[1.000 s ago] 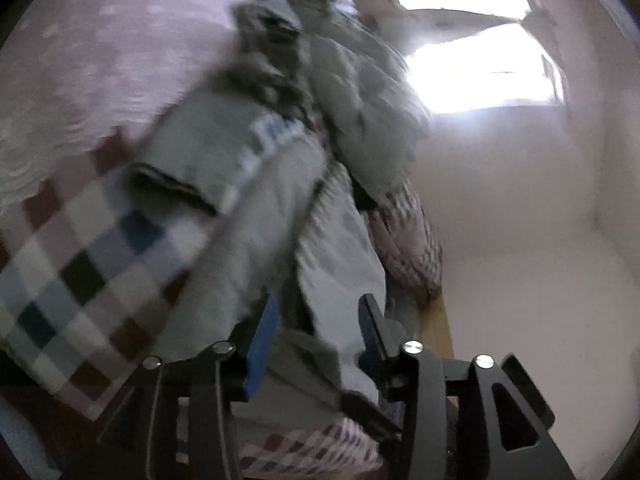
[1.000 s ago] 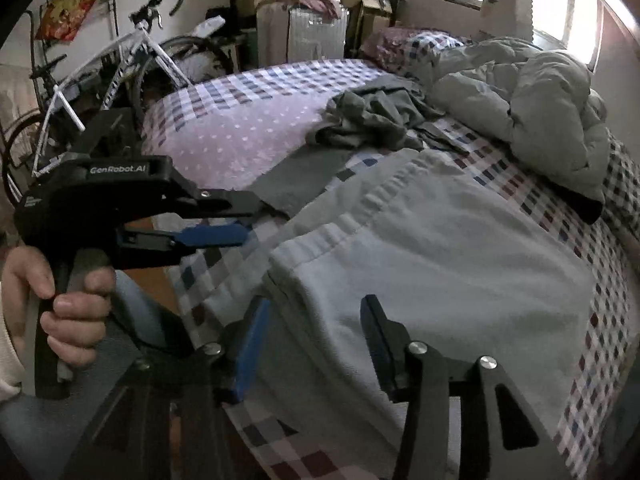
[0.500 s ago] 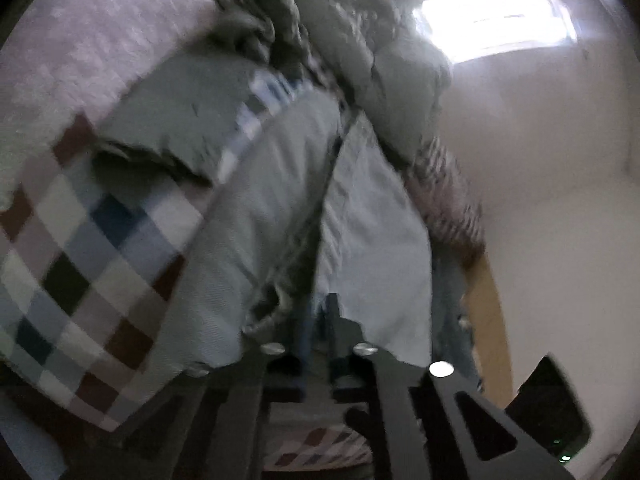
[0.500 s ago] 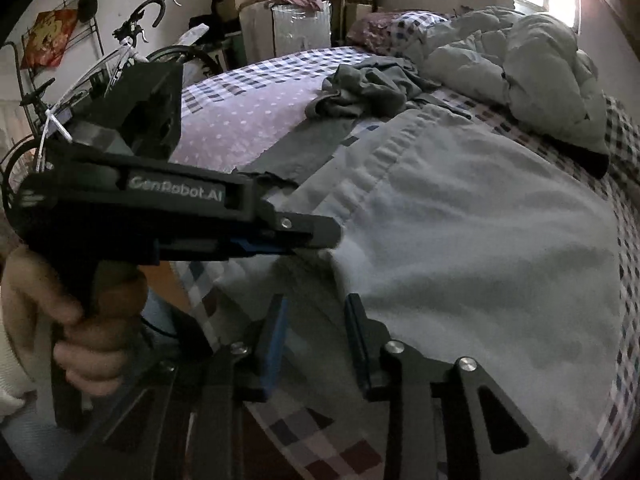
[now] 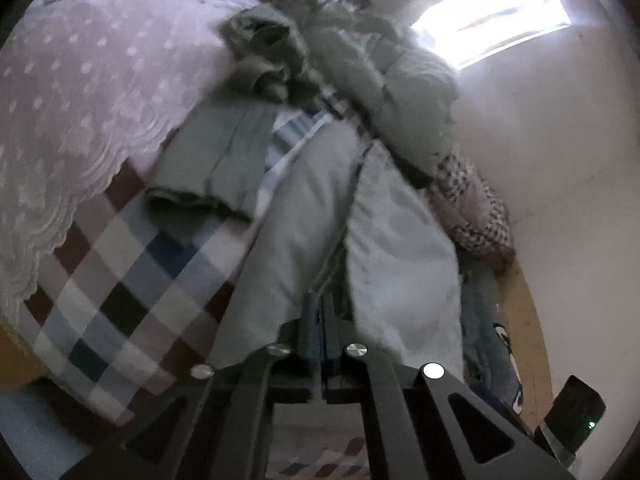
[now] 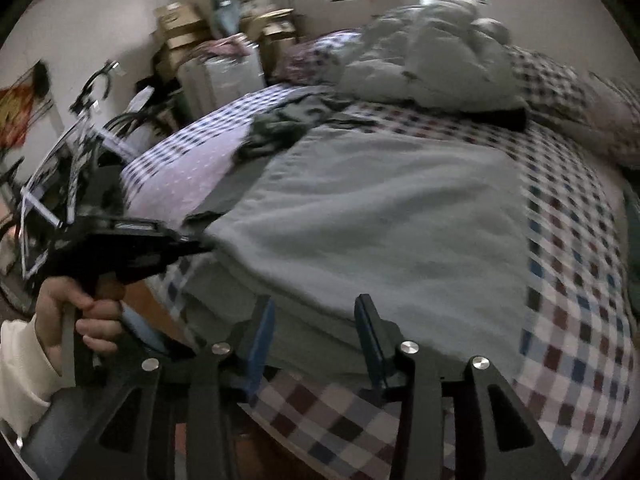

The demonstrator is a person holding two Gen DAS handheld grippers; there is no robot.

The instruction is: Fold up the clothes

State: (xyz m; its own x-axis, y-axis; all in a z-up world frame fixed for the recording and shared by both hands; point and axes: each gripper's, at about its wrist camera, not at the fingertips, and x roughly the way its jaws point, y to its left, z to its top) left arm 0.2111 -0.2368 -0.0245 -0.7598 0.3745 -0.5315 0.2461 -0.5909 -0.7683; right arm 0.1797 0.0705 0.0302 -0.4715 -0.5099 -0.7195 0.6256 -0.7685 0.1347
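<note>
A pale grey garment (image 6: 380, 220) lies spread flat on the checked bed (image 6: 580, 320). In the left wrist view it rises as two folds (image 5: 304, 208) from my left gripper (image 5: 319, 312), which is shut on its near edge. The right wrist view shows that left gripper (image 6: 200, 245), held by a hand (image 6: 80, 312), pinching the garment's left corner. My right gripper (image 6: 316, 320) hovers at the garment's near hem. Its jaws are opening, with the hem between them and the blue pads (image 6: 264, 328) not pressing on it.
A flat dark grey garment (image 5: 208, 168) and a crumpled dark pile (image 5: 260, 52) lie beyond, on the pink dotted cover (image 5: 80, 80). A bunched duvet (image 6: 432, 64) and pillow (image 6: 568, 92) fill the bed's head. A bicycle (image 6: 80, 140) and boxes (image 6: 180, 28) stand left.
My left gripper has closed on the pale garment's edge. My right gripper has slid right along the hem, away from the left one, narrowing and then widening again.
</note>
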